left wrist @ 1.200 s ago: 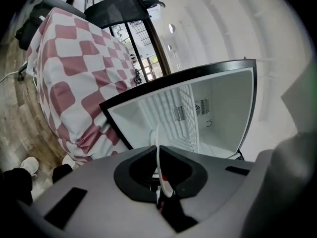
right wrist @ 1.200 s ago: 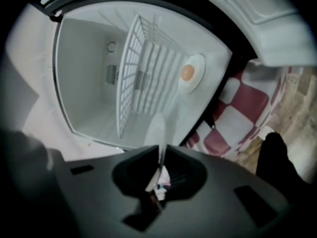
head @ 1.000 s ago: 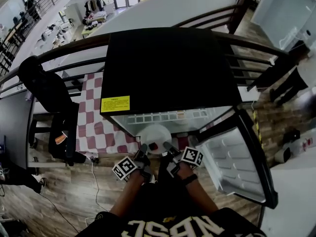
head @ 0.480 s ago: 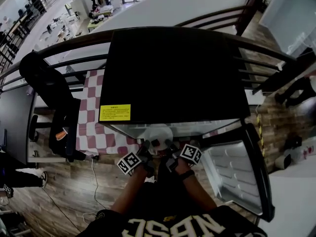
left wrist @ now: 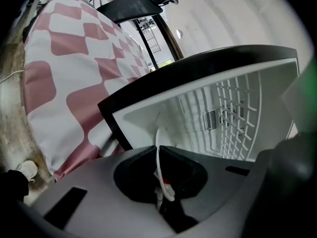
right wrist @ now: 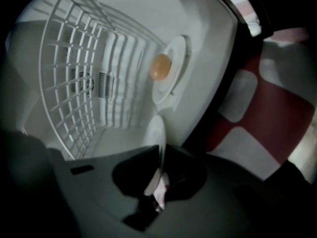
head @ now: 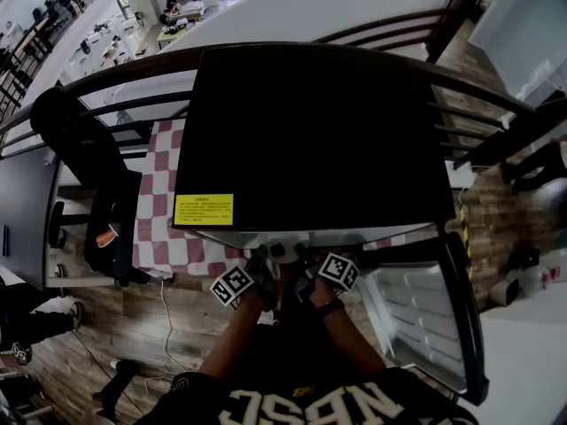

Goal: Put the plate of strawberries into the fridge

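Pinching plate [left wrist: 158, 145] rim, edge-on between fingers [left wrist: 132, 176]

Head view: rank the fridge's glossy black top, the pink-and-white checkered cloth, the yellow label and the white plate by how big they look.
1. Glossy black fridge top.
2. Pink-and-white checkered cloth, only partly visible.
3. Yellow rectangular label.
4. White plate; only a sliver shows past the fridge's front edge, so its true size is unsure.

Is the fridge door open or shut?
Open. The fridge door hangs out to the side, and the wire shelf inside the fridge shows.
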Demonstrator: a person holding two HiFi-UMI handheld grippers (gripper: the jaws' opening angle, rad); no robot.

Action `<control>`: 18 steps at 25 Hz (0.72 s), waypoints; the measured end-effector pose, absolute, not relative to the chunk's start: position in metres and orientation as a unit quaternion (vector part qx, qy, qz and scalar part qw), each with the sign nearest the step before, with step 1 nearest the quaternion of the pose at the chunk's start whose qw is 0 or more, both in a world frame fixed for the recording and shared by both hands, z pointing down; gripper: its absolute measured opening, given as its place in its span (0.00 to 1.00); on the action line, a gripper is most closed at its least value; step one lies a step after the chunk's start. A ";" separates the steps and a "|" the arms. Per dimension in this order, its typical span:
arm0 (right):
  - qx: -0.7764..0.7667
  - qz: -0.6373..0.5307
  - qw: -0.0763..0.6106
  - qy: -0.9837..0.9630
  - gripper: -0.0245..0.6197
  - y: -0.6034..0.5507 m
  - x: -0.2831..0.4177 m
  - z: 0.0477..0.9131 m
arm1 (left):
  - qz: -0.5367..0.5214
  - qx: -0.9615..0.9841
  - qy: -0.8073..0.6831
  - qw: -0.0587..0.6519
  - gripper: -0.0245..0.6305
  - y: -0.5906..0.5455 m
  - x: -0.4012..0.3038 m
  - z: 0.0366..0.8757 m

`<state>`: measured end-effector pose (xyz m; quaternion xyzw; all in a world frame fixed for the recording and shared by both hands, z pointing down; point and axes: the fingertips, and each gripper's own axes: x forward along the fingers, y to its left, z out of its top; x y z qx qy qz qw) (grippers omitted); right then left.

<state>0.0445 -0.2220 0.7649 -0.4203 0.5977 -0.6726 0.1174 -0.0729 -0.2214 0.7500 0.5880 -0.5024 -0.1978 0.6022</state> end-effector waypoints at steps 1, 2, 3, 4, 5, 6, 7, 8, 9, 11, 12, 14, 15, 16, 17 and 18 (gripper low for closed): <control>-0.421 -0.672 0.115 0.598 0.09 -0.224 0.044 0.766 | -0.197 0.589 -0.503 0.601 0.09 -0.223 -0.073 0.750; -0.423 -0.672 0.111 0.598 0.09 -0.225 0.044 0.766 | -0.195 0.590 -0.504 0.600 0.09 -0.225 -0.074 0.750; -0.426 -0.670 0.104 0.599 0.09 -0.227 0.044 0.766 | -0.189 0.591 -0.506 0.599 0.09 -0.227 -0.074 0.751; -0.432 -0.666 0.093 0.601 0.09 -0.229 0.044 0.767 | -0.179 0.592 -0.511 0.597 0.09 -0.229 -0.074 0.752; -0.439 -0.660 0.081 0.604 0.09 -0.232 0.044 0.767 | -0.166 0.593 -0.518 0.594 0.09 -0.230 -0.074 0.754; -0.447 -0.656 0.069 0.604 0.09 -0.234 0.044 0.766 | -0.157 0.591 -0.525 0.591 0.09 -0.232 -0.073 0.755; -0.455 -0.655 0.062 0.600 0.09 -0.235 0.044 0.767 | -0.151 0.589 -0.531 0.590 0.09 -0.232 -0.073 0.755; -0.461 -0.656 0.060 0.594 0.09 -0.236 0.044 0.767 | -0.148 0.587 -0.535 0.589 0.09 -0.233 -0.073 0.756; -0.466 -0.659 0.059 0.588 0.09 -0.237 0.045 0.767 | -0.147 0.586 -0.537 0.589 0.09 -0.234 -0.073 0.757; -0.470 -0.660 0.059 0.583 0.09 -0.239 0.044 0.767 | -0.148 0.586 -0.538 0.588 0.09 -0.237 -0.074 0.758; -0.471 -0.658 0.058 0.584 0.09 -0.240 0.044 0.766 | -0.149 0.586 -0.538 0.588 0.09 -0.239 -0.075 0.758; -0.472 -0.654 0.056 0.589 0.09 -0.242 0.043 0.764 | -0.152 0.587 -0.535 0.588 0.09 -0.243 -0.075 0.757; -0.472 -0.651 0.054 0.592 0.09 -0.243 0.042 0.763 | -0.153 0.588 -0.534 0.588 0.09 -0.244 -0.075 0.757; -0.473 -0.646 0.050 0.598 0.09 -0.244 0.042 0.763 | -0.154 0.588 -0.533 0.589 0.09 -0.245 -0.075 0.757; -0.474 -0.637 0.042 0.607 0.10 -0.245 0.042 0.762 | -0.154 0.588 -0.532 0.590 0.09 -0.246 -0.075 0.756; -0.477 -0.622 0.029 0.620 0.10 -0.248 0.043 0.762 | -0.154 0.587 -0.531 0.591 0.10 -0.246 -0.074 0.756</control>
